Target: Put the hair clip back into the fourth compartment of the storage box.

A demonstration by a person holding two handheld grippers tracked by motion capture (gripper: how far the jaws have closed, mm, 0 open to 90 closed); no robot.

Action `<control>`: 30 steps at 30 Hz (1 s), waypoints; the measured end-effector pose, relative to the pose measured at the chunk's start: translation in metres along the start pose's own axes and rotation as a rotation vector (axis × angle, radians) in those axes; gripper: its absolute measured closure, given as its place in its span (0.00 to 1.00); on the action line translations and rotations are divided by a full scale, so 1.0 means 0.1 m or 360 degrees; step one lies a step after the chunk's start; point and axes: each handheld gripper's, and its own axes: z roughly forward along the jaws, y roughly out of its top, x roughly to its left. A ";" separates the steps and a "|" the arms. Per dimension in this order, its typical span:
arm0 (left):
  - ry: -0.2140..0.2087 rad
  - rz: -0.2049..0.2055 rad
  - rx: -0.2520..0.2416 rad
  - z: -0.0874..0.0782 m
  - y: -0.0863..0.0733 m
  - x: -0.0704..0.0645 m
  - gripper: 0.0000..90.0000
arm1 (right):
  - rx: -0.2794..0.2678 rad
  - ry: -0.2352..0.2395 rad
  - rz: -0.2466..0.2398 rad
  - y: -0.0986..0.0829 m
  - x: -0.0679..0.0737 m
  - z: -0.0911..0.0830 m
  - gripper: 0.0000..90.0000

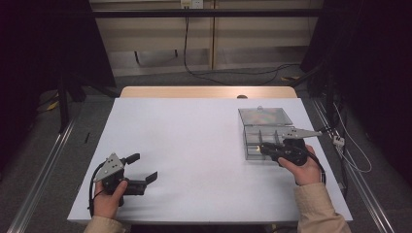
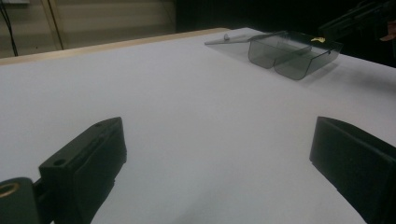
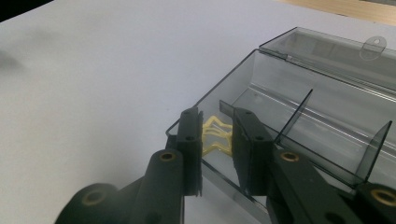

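The compartment box (image 3: 299,116) at two o'clock is clear, glossy smoked plastic. The table (image 1: 194,145) top is smooth, matt white, edged in pale wood at twelve. Both grippers' jaws look matt black plastic.

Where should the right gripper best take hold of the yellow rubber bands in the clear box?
Probably at the raised loops in the middle of the yellow rubber bands, coming from above through the open top. They lie loose in the end compartment of the clear box, hemmed in by walls and a divider, and the right gripper already straddles them with narrow jaws.
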 end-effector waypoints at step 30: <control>-0.0006 -0.0010 0.0001 0.01 0.00 -0.01 0.04 | 0.0020 -0.0011 -0.0001 0.01 -0.04 0.12 0.82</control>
